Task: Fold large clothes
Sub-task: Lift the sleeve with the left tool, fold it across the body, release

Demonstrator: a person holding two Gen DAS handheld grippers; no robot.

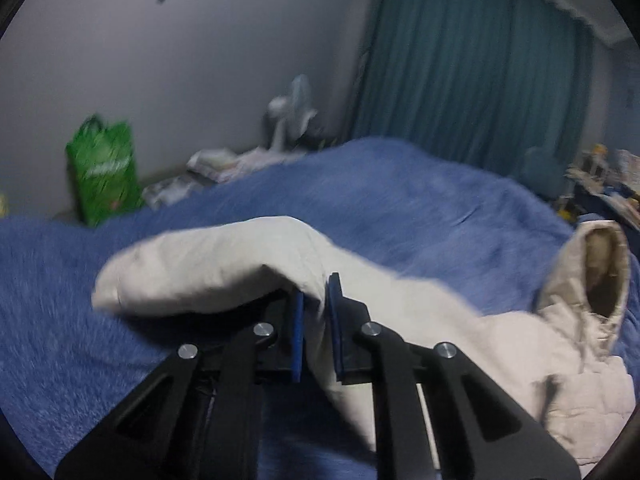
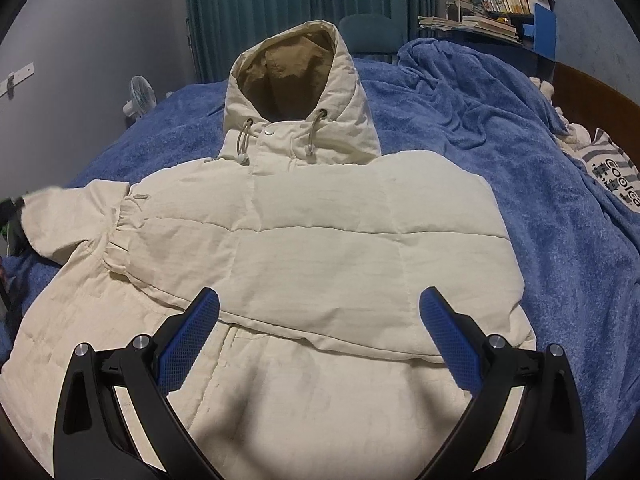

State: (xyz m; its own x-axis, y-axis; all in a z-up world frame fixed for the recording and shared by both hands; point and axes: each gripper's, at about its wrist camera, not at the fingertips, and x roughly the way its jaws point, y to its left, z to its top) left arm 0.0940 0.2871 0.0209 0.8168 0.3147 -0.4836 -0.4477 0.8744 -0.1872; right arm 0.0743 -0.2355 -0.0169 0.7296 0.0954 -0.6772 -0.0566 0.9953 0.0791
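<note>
The cream jacket point(image 2: 280, 240) is spread on the blue blanket point(image 2: 520, 160), just ahead of the wide-open right gripper point(image 2: 320, 332). Only in the left wrist view is its sleeve point(image 1: 208, 268) seen pinched in the closed left gripper point(image 1: 316, 320).

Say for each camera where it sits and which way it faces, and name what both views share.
Left wrist: on the left gripper, facing across the blue blanket to the curtain; its jaws pinch the jacket's sleeve.
Right wrist: on the right gripper, above the jacket, facing its hood; jaws open.
Shared: jacket, hood, blanket, curtain, and the fan.
</note>
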